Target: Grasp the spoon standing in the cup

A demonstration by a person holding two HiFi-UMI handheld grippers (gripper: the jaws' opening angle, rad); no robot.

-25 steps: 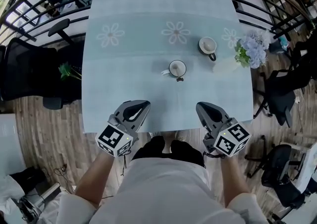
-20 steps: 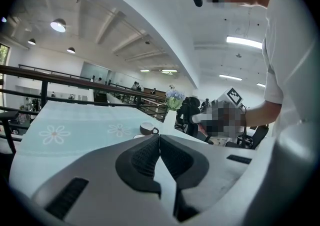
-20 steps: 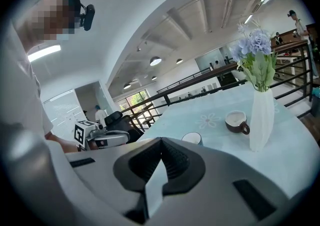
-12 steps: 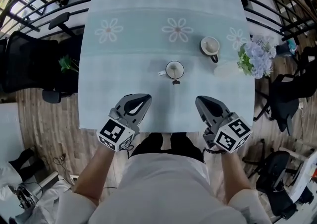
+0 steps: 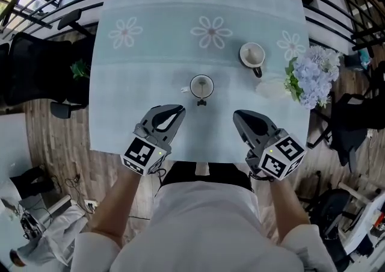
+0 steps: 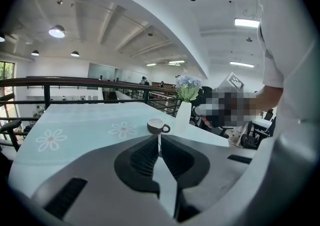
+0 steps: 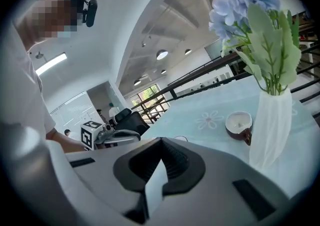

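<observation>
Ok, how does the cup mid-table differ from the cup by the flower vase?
The middle cup has a pale spoon sticking out to its left; the far cup shows no spoon. The middle cup sits nearer the person, mid-table; the far cup stands further back and right, beside the vase. Both are upright, pale inside, each apparently with a dark handle on the person's side.

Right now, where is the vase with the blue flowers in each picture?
Head view: flower vase at the table's right edge.
Left gripper view: small, just right of centre.
Right gripper view: large, far right.
Shared landmark: daisy tablecloth under it.
</observation>
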